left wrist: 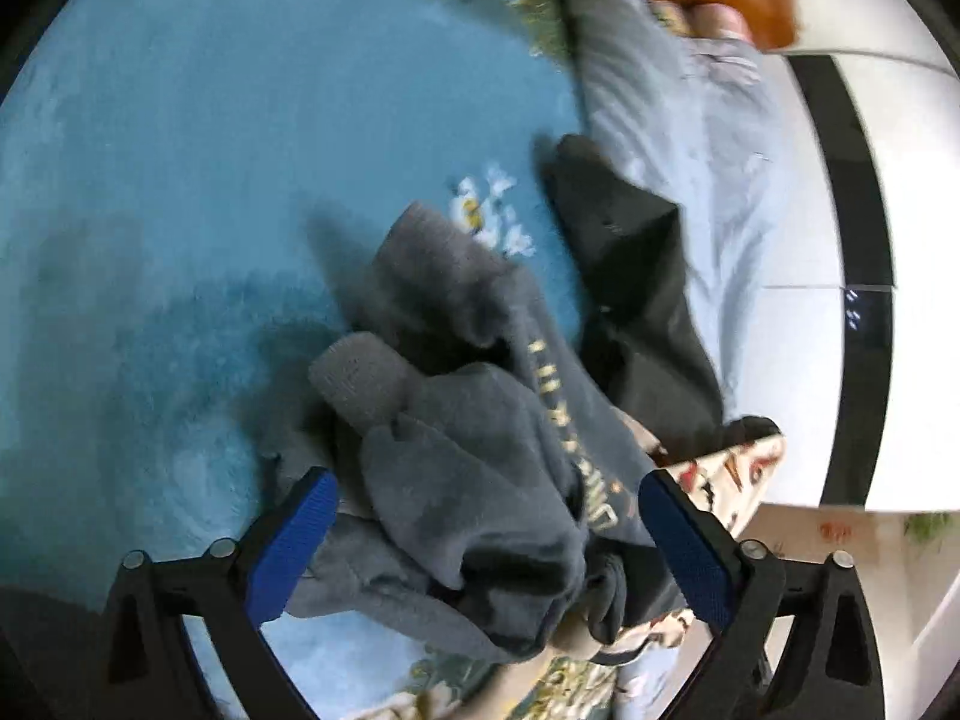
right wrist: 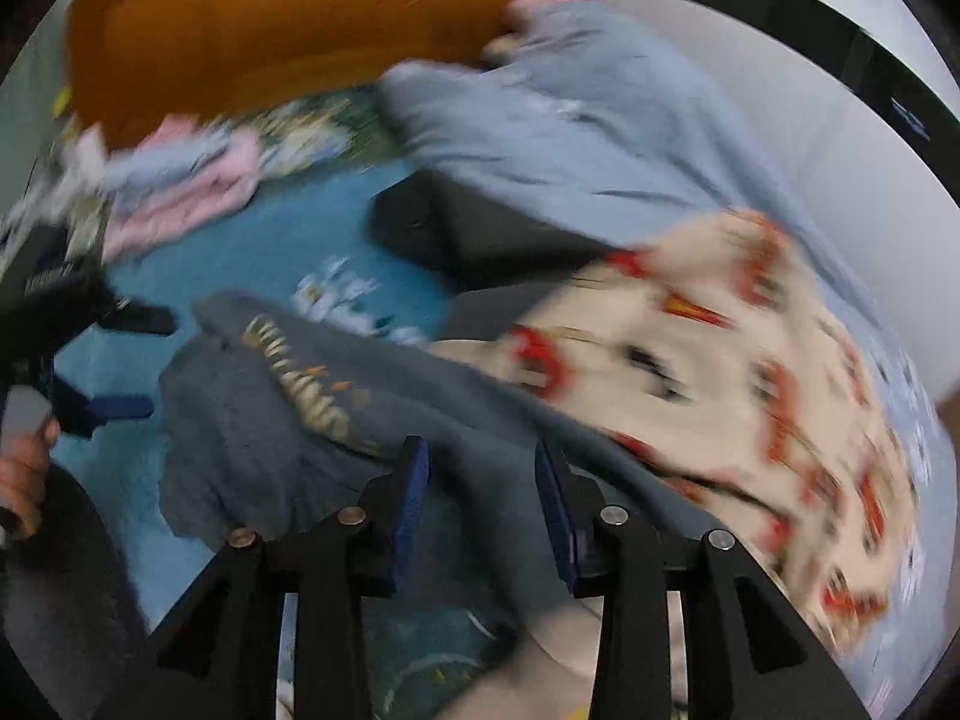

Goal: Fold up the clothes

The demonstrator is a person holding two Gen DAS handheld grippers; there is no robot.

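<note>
A crumpled grey sweatshirt (left wrist: pixel 480 450) with yellow lettering lies on the teal blanket (left wrist: pixel 180 180). My left gripper (left wrist: pixel 486 480) is open wide, its blue pads (left wrist: pixel 294 534) on either side of the sweatshirt's bunched middle without pinching it. In the right wrist view the same grey sweatshirt (right wrist: pixel 270 420) spreads under my right gripper (right wrist: pixel 480 447). That gripper is open, with a moderate gap over the fabric and nothing clamped. The left gripper (right wrist: pixel 144 360) also shows at the left edge there, held by a hand (right wrist: pixel 24 480).
A black garment (right wrist: pixel 456 228) and a cream garment with red print (right wrist: pixel 720 372) lie right of the sweatshirt. A light blue quilt (right wrist: pixel 570 120) is bunched behind them. Pink clothes (right wrist: pixel 192 192) sit by the wooden headboard (right wrist: pixel 300 18). White floor (left wrist: pixel 798 360) lies past the bed edge.
</note>
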